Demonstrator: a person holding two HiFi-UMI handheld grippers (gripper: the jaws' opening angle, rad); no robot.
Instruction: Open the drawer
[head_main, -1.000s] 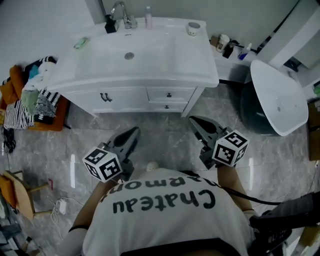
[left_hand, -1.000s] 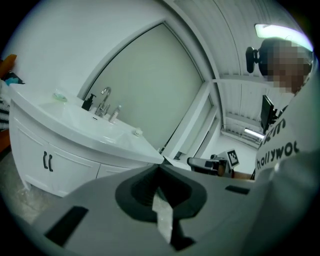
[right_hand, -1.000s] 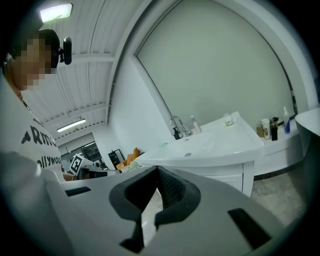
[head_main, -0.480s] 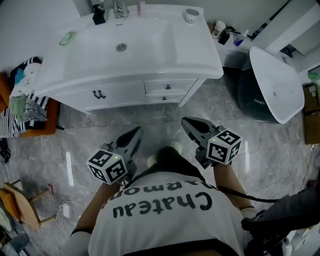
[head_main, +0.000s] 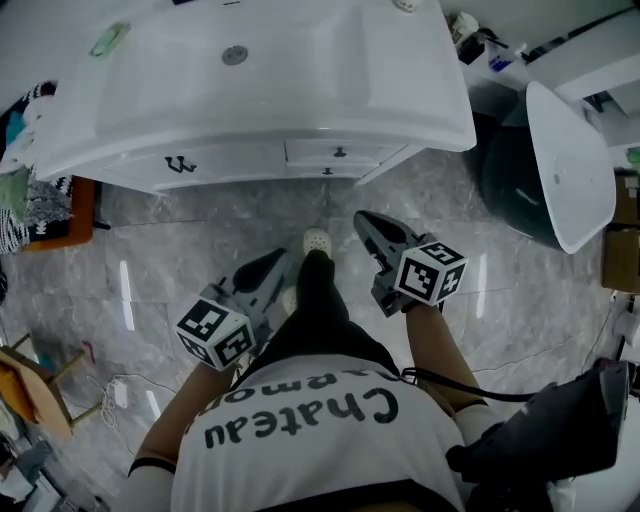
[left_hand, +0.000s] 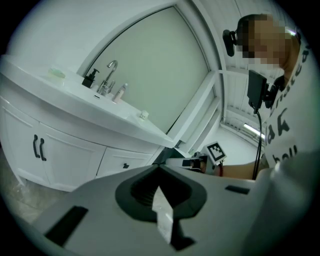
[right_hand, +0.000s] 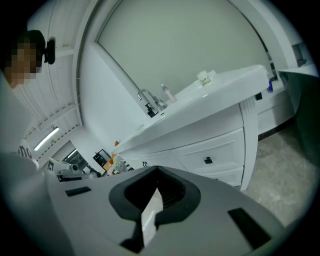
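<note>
Task's thing: the upper drawer (head_main: 365, 152) sits in the right part of the white vanity (head_main: 240, 162), on the far side of the scene, directly under the surface (head_main: 420, 90) that holds the basin. It is shut flush.
Neighbours: a 2nd, lower drawer (right_hand: 225, 176) lies directly beneath it. 2 cabinet doors with dark handles (head_main: 180, 164) stand to its left.
Hold point: the small dark knob (head_main: 340, 152) at the middle of the drawer front is the only thing that juts out.
Left claw: the left claw (head_main: 270, 265) is pressed together with nothing in it. It hangs over the grey floor (head_main: 200, 240), beside the person's leg (head_main: 315, 290) and well apart from the vanity.
Right claw: the right claw (head_main: 366, 220) is also pressed together and empty. It points toward the drawer fronts and is the nearer of the 2 to the knob, though still apart from it.
Handling, as a judgement: the front looks stiff and rigid, so it should not flex under a pull. The drawer probably slides straight out toward the near side. Its weight depends on contents that cannot be seen.
Grip, as a judgement: the knob looks small, hard and smooth, so pads could slip off. The claw would need to spread first, then close on both sides of the knob.
Risk: a slanted pull may jam the drawer or strip the hold.
</note>
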